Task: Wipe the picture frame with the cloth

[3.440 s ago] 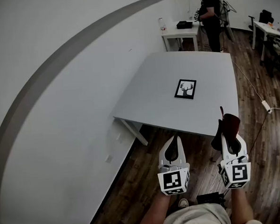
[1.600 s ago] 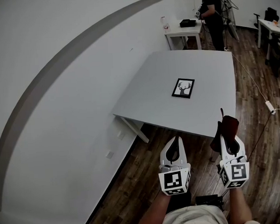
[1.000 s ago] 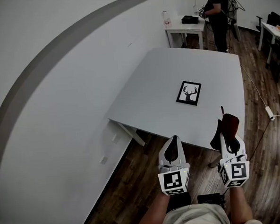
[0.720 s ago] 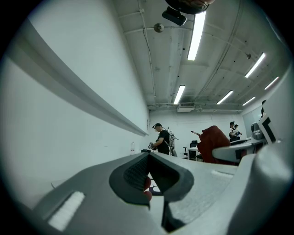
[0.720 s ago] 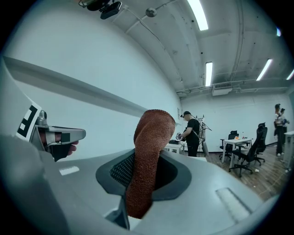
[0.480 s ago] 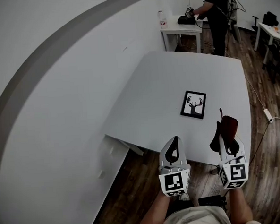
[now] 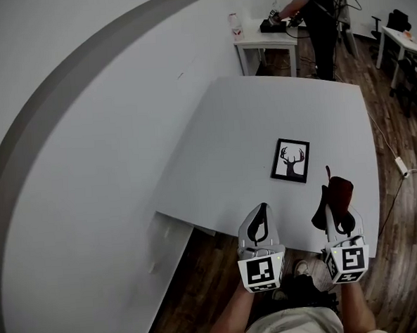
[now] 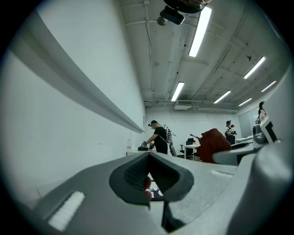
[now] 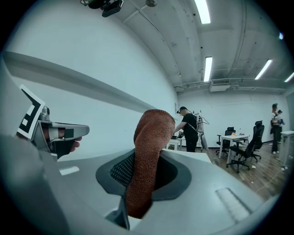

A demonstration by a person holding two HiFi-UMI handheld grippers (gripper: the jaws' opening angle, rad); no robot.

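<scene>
Both grippers are nearer the picture frame; wiping nears. Right gripper clamps the cloth; left gripper seems closed, empty

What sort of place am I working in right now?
Likely an open office or lab workspace: plain work tables, a wheeled office chair, ceiling strip lights, and another person busy at a side table.

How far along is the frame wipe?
Done: the cloth is clamped in the right gripper. In hand: both grippers hover at the near edge of the table, short of the picture frame, which lies flat with nothing touching it. The left gripper is shut and empty. Left: put the cloth on the frame and do all the wiping.
</scene>
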